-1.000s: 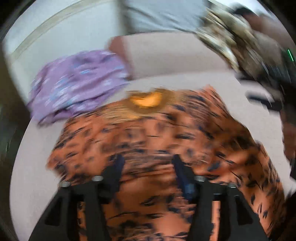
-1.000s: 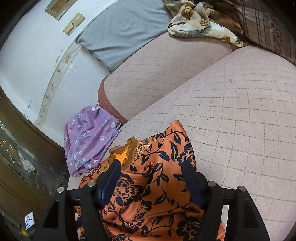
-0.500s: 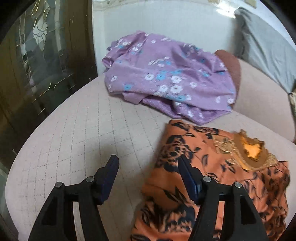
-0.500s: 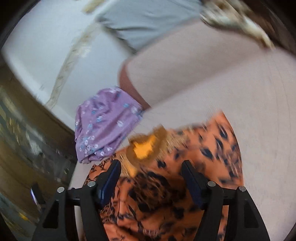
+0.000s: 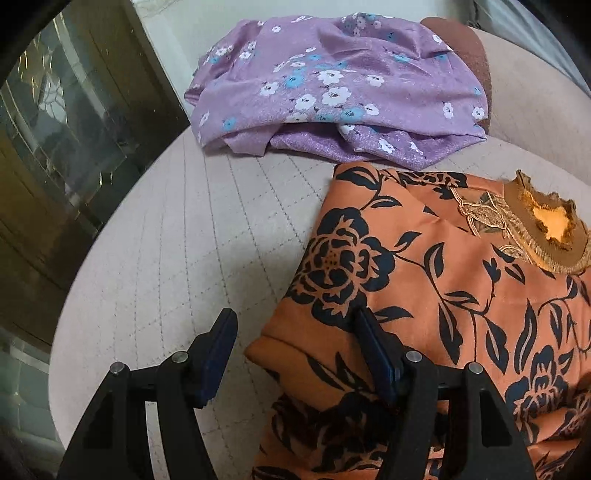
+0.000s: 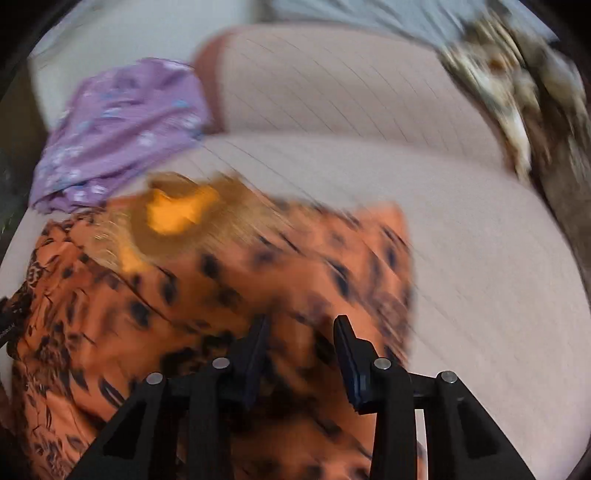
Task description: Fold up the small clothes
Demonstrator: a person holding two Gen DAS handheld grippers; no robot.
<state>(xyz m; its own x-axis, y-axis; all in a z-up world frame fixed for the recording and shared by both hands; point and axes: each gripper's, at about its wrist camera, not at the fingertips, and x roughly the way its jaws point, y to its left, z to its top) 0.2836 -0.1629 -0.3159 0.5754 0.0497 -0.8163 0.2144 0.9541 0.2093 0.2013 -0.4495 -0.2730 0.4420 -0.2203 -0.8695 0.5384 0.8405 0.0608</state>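
Note:
An orange top with a dark floral print [image 5: 424,266] lies flat on the pink quilted seat cushion [image 5: 184,240], its gold-trimmed neckline [image 5: 546,229] at the far right. My left gripper [image 5: 295,332] is open and straddles the top's near left folded edge, with the right finger over the cloth and the left finger over bare cushion. The right wrist view is blurred by motion. There my right gripper [image 6: 301,328] hangs over the orange top [image 6: 258,280] near its right side. Its jaws are closing with orange cloth in the gap, and a clear gap still shows.
A purple flowered garment [image 5: 332,85] lies crumpled at the cushion's far edge, just beyond the orange top. A dark glass-panelled door [image 5: 55,129] stands on the left. The sofa backrest [image 6: 351,85], a grey pillow [image 6: 369,14] and a patterned blanket [image 6: 517,92] are behind.
The left gripper swung to the orange top's left edge and sank closer to it. The right gripper moved along the top and its jaws have narrowed.

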